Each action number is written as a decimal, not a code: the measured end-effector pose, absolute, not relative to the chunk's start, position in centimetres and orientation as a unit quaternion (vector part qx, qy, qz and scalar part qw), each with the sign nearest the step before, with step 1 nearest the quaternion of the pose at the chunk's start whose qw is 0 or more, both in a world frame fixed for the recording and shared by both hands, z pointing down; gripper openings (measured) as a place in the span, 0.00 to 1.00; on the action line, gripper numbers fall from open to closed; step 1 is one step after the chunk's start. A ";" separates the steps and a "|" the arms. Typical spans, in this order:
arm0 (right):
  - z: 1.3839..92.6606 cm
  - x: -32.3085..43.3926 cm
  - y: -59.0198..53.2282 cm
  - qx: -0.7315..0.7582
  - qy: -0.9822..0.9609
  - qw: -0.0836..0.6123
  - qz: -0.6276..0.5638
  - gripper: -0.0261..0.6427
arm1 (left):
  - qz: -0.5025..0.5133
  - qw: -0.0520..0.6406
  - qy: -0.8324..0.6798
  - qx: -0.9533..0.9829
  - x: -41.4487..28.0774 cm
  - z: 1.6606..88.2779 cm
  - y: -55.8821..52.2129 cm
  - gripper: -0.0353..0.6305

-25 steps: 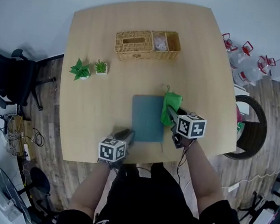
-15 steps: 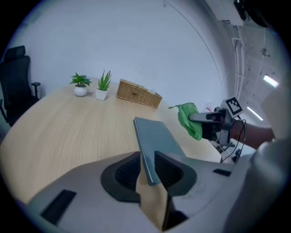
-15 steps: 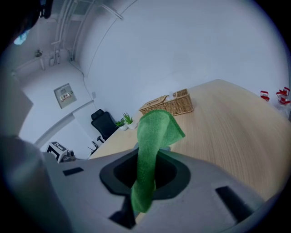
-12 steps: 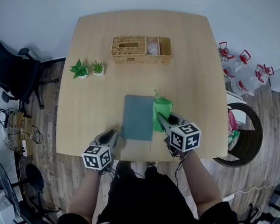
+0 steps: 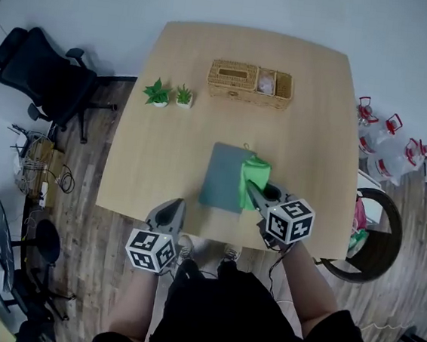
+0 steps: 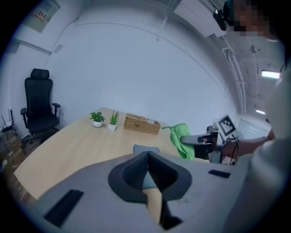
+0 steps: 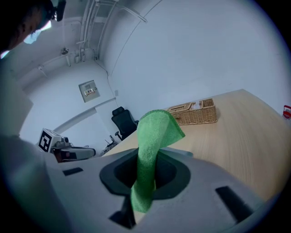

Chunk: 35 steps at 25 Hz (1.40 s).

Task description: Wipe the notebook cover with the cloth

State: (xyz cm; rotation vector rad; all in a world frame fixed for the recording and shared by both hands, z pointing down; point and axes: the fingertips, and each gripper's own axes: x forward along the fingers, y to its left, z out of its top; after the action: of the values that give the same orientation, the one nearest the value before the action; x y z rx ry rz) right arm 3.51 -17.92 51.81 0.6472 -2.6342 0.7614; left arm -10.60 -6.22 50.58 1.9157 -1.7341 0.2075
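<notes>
the right gripper (image 7: 145, 170) has its jaws clamped on the green cloth (image 7: 153, 129) — the cloth rises between them and, in the head view, hangs over the right edge of the grey-blue notebook (image 5: 220, 176). the left gripper (image 6: 147, 160) has its jaws pressed together on nothing, over the near edge of the table (image 5: 162, 153), just short of the notebook. farther back stand a wicker basket (image 5: 249, 84) and two small potted plants (image 5: 158, 92).

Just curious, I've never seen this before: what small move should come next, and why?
Probably lower the right gripper so the green cloth presses on the notebook. The cloth hangs pinched in its jaws by the notebook's right edge; most of the cover lies bare.
</notes>
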 end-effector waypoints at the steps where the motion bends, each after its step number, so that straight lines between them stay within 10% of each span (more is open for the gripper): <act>1: 51.8 3.0 -17.5 0.222 -0.924 0.160 0.268 0.13 | 0.075 0.269 -0.646 0.711 -10.8 50.2 -5.7 0.06; 35: 47.4 5.2 7.5 0.375 -0.886 0.132 0.240 0.13 | 0.050 0.236 -0.497 0.834 -8.8 46.8 12.6 0.06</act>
State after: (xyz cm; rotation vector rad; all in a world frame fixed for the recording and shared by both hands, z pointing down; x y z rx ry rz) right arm 5.21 7.47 47.39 1.0875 -2.5704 0.6954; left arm -8.79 12.64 46.83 2.2865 -1.3621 0.1372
